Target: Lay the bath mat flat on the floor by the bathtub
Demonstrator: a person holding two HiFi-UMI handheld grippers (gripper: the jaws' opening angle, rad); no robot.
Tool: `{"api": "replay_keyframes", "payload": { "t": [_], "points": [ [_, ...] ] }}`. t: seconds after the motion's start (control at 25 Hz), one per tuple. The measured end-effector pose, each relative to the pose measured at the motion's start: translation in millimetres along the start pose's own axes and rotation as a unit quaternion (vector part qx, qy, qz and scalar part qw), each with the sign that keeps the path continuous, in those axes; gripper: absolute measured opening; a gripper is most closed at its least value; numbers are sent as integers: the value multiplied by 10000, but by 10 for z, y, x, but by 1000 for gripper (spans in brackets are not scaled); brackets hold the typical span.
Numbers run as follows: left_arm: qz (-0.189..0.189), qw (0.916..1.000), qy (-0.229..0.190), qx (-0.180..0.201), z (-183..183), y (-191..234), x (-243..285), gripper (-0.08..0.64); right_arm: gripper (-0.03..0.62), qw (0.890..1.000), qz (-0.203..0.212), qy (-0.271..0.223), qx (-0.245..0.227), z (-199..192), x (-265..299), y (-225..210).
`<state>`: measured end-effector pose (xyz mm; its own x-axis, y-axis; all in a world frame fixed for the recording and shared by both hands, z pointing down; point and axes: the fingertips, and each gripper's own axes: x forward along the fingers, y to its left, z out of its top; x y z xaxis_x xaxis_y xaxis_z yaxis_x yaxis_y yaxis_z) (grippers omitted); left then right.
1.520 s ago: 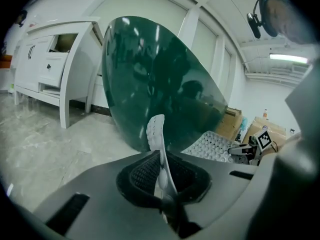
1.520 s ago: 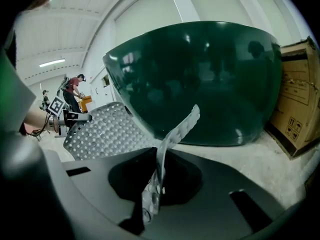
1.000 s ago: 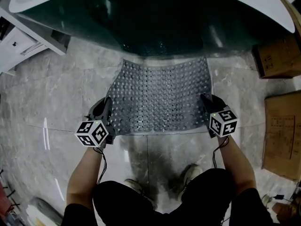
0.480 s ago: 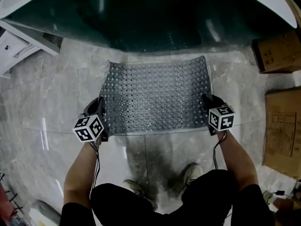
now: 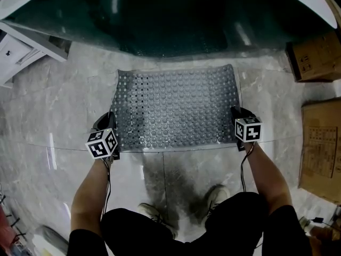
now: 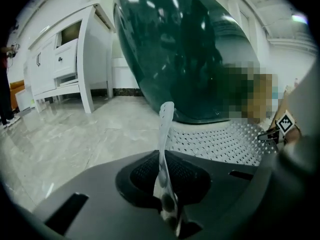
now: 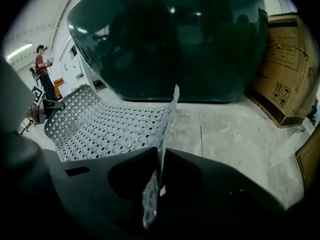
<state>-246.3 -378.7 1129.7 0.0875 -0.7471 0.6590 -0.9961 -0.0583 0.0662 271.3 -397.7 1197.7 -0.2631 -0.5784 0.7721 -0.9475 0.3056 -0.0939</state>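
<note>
Two grippers hold the bath mat [image 5: 176, 108] by its near corners, one at each side. The left gripper [image 5: 109, 122] has its jaws clenched on the near left edge of the mat. In the left gripper view the thin translucent sheet stands upright in the narrow slit between the jaws, and no free gap shows beside it. The right gripper [image 5: 237, 116] grasps the near right edge in the same way. In the right gripper view its jaws are almost together, with only the thickness of the mat between them, and the pinched edge rises out of the slit. The mat is grey, perforated and covered with round bumps. It is spread wide between the two grippers over the marble floor [image 5: 58, 105], directly in front of the dark green bathtub [image 5: 170, 15], with its far edge close to the foot of the tub. It is not yet fully flat: the two held sides are lifted and the middle sags lower between them. I cannot tell whether the middle touches the floor. Cardboard boxes [image 5: 314, 63] stand at the right, a white cabinet [image 5: 21, 47] at the far left, and the person's shoes [image 5: 216, 196] are on the near side of the mat.
</note>
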Motion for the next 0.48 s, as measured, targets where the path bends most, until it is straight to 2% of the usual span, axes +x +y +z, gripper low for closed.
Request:
{"api": "replay_keyframes", "payload": {
  "t": [0.12,0.24,0.36,0.48],
  "points": [
    [179,9998,44,91,-27,68,4,31,35,9999,-83,113,-69,-64,56,-60],
    [327,9994,34,75,-29,122,-15,31,124,9996,-150,198,-129,-114,90,-109],
    [334,9994,5,67,-12,129,-36,31,154,9990,-283,258,-217,-143,99,-158],
    [302,9995,-36,66,20,103,-45,31,225,9977,-471,360,-319,-193,98,-235]
  ]
}}
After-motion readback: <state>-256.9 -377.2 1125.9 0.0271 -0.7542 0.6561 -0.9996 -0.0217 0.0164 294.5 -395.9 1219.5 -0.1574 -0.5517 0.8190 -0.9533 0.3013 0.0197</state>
